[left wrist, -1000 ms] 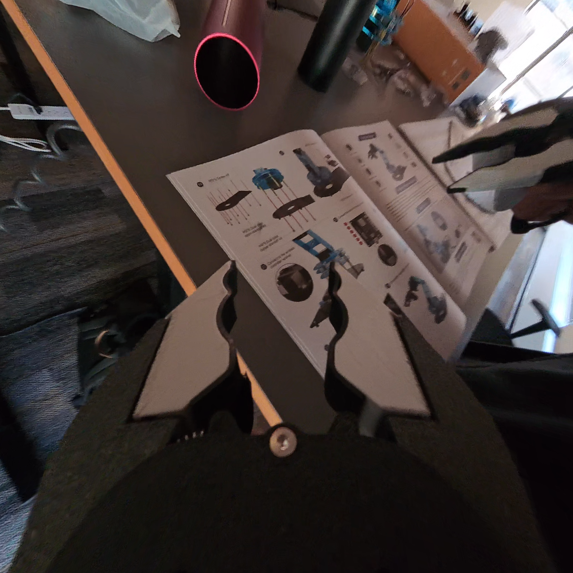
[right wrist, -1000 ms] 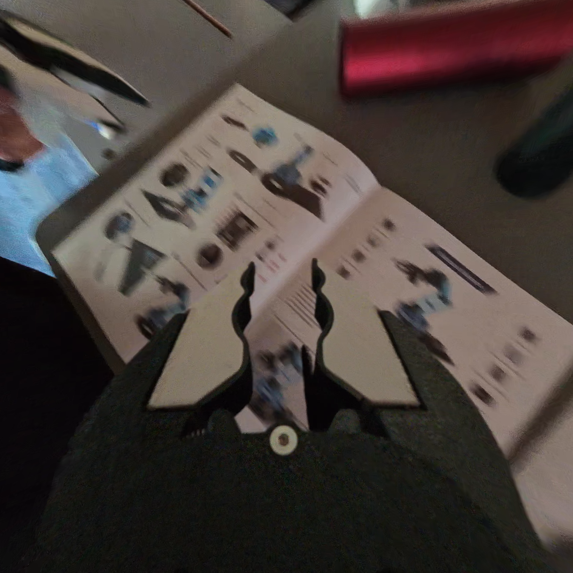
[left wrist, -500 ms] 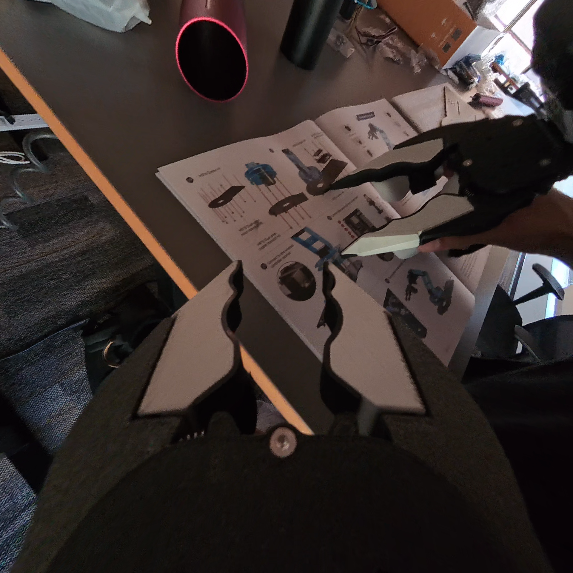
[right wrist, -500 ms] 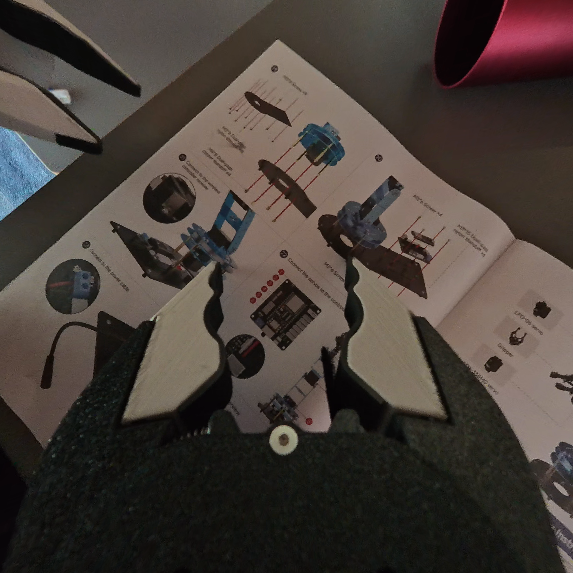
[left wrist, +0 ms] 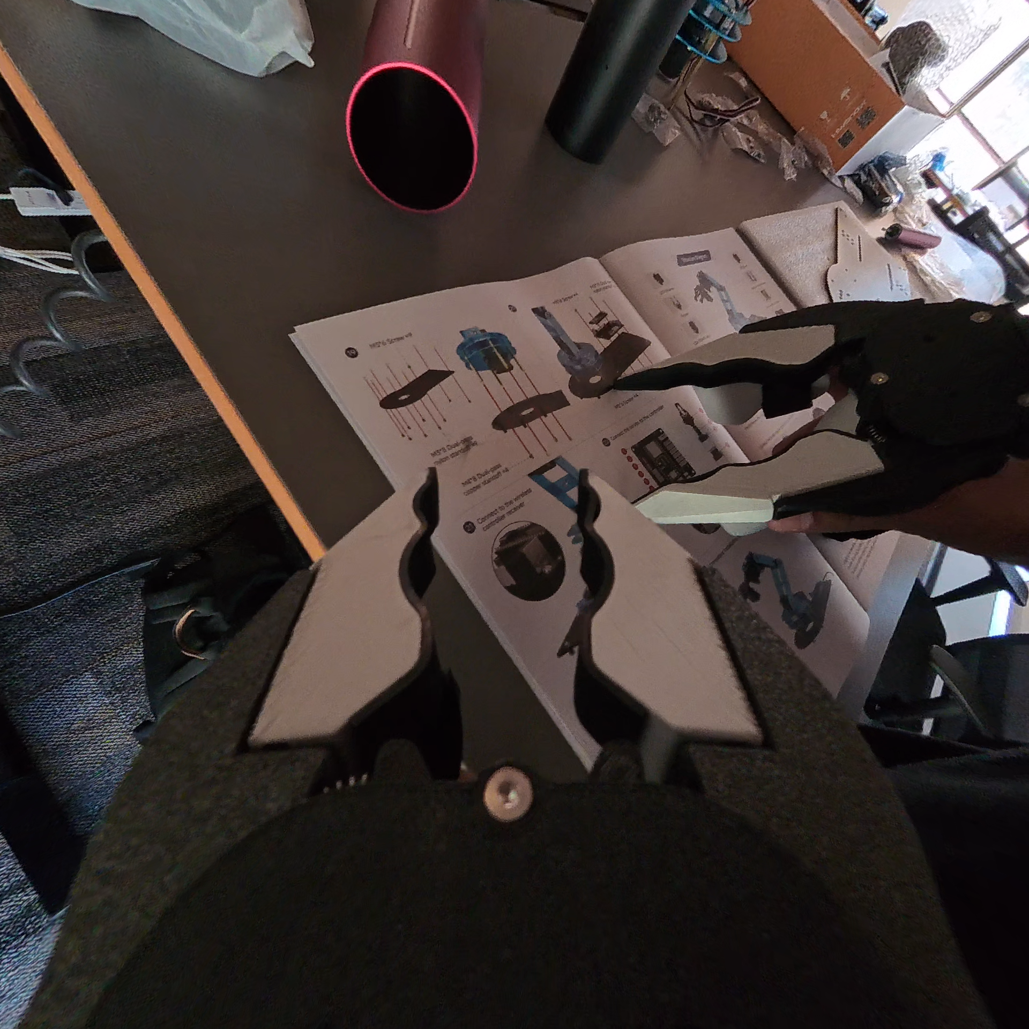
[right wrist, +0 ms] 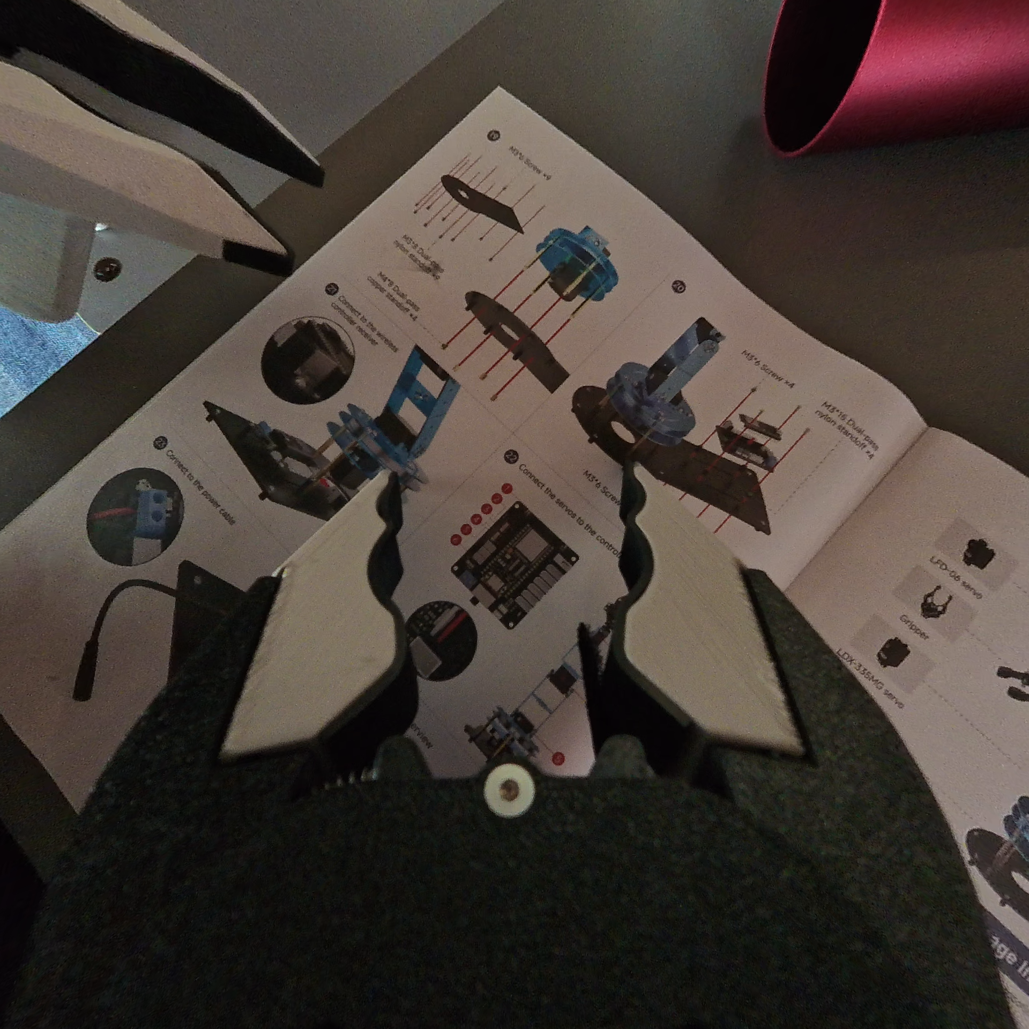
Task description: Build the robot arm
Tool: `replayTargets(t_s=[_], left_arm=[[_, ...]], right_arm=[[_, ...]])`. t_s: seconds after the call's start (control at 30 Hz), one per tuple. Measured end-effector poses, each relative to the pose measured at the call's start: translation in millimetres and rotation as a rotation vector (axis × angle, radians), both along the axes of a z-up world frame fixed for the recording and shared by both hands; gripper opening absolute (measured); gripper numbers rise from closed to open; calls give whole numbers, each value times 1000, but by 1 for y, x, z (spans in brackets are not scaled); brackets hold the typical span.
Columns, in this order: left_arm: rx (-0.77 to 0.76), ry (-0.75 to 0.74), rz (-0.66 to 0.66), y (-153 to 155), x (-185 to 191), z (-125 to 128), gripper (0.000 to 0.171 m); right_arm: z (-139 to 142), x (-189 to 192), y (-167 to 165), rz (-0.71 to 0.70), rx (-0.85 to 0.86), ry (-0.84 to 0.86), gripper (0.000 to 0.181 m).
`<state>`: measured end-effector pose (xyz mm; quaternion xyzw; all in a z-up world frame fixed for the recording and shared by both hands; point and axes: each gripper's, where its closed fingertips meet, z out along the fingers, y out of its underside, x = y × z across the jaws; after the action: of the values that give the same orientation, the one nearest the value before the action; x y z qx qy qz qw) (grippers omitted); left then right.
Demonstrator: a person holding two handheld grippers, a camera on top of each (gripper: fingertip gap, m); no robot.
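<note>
Since half a second ago, my right claw [right wrist: 504, 484] has dropped closer over the left page of the open booklet [left wrist: 501, 423], while my left claw [left wrist: 506, 490] has barely shifted near the table [left wrist: 234, 211] edge. Both claws are spread wide, holding nothing. The booklet lies flat near the table's corner. I judge thin paper hard to pinch: a fingertip could crease a page or push the booklet toward the edge. The magenta tube [left wrist: 415, 128] lies well apart.
</note>
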<state>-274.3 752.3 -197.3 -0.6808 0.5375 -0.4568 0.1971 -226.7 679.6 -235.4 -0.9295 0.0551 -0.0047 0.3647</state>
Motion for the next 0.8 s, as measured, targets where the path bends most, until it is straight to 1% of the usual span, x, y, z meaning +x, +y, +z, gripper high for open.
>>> replayTargets(t_s=[0.07, 0.1, 0.13, 0.17, 0.2, 0.23, 0.33, 0.4, 0.47, 0.53, 0.6, 0.67, 0.73, 0.8], left_arm=[[-15, -8, 4, -4, 3, 2, 49], [-20, -12, 5, -7, 6, 4, 49], [-21, -20, 5, -9, 8, 8, 48], [-14, -32, 5, -12, 11, 13, 49], [-2, -47, 9, -13, 14, 19, 48], [12, -64, 16, -15, 17, 25, 48], [42, -96, 35, -22, 23, 39, 47], [59, -93, 46, -29, 26, 43, 47], [86, -84, 63, -37, 29, 46, 47], [119, -71, 88, -48, 33, 49, 47], [145, -53, 115, -62, 41, 51, 47], [161, -40, 139, -83, 53, 55, 47], [183, -30, 167, -107, 72, 59, 47], [205, -14, 205, -135, 93, 64, 46]], right_arm=[[2, -3, -1, 15, -2, 16, 77], [9, -7, -2, 33, 24, 48, 68], [24, -6, -2, 25, 90, 76, 64], [45, 1, -4, -1, 179, 92, 63], [63, 13, -11, -34, 234, 98, 61], [75, 31, -24, -74, 242, 89, 64], [102, 106, -85, -234, 249, 0, 60], [118, 155, -133, -364, 288, 21, 60], [126, 202, -184, -484, 302, 37, 55], [130, 241, -229, -553, 301, 19, 55], [130, 276, -269, -582, 275, -35, 53], [126, 307, -304, -571, 240, -99, 51], [118, 337, -332, -541, 217, -131, 49], [107, 364, -352, -483, 205, -113, 48]])
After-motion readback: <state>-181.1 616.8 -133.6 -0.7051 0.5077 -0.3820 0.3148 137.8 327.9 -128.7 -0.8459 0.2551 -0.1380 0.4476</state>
